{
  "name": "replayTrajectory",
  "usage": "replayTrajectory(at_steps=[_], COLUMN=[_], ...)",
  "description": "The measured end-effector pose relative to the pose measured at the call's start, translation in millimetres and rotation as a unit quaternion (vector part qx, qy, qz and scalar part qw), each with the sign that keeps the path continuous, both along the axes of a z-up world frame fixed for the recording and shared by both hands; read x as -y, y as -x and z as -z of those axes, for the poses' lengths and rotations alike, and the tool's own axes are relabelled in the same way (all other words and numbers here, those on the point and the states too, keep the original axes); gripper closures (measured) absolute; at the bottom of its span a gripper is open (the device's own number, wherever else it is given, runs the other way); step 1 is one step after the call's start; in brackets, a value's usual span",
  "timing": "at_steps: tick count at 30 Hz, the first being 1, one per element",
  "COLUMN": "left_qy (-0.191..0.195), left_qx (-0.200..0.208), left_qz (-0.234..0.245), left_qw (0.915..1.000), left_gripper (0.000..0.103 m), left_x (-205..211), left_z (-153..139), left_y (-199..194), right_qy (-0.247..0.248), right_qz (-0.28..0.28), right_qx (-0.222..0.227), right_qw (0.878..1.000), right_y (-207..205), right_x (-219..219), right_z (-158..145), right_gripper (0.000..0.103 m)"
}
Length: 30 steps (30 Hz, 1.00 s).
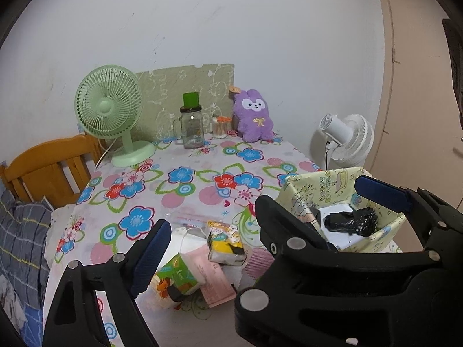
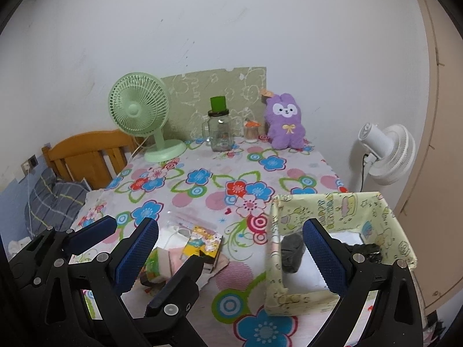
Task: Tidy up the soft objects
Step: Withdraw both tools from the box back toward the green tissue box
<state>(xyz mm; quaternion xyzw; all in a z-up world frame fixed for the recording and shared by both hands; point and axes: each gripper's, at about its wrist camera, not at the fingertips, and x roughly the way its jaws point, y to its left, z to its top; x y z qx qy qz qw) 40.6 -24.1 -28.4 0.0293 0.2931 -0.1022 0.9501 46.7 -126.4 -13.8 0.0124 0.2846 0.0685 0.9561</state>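
left gripper: jaws spread wide, nothing between the blue pads, hanging over the near-left part of the table right above the little pile of packets

right gripper: also wide open and empty. One finger sits over the packets, the other pokes down into the box

tissue packs: yellow cartoon one lies flat on the cloth, a green one just beside it nearer the edge, and a pink packet tucked between and partly under them. All touching in a loose heap

clear plastic bag: flat on the cloth just behind the heap, hard to make out what's inside

box: pale yellow birthday-print paper, open top, near-right corner of the table. Crumpled black bag sitting inside on something white

purple plush bunny: upright at the far edge, leaning on the wall

back row: green desk fan on the left, then a glass jar with a green lid, then a small tub of cotton swabs next to the bunny

tablecloth: loud flower print, covers the whole top

off the table: white fan on the right, wooden headboard and plaid bedding on the left
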Motion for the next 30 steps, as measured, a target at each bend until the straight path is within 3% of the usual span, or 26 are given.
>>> replayTrajectory(at_steps=[30], left_qy=[-0.009], left_qx=[-0.079], left_qz=[-0.045], left_qw=[0.9958], left_gripper=[0.022], left_x=[-49], left_z=[68], left_y=[-21], right_qy=[0.02], right_qz=[-0.053], right_qx=[-0.064], right_qw=[0.996], right_y=[-25], right_x=[-51], right_z=[68], right_gripper=[0.009])
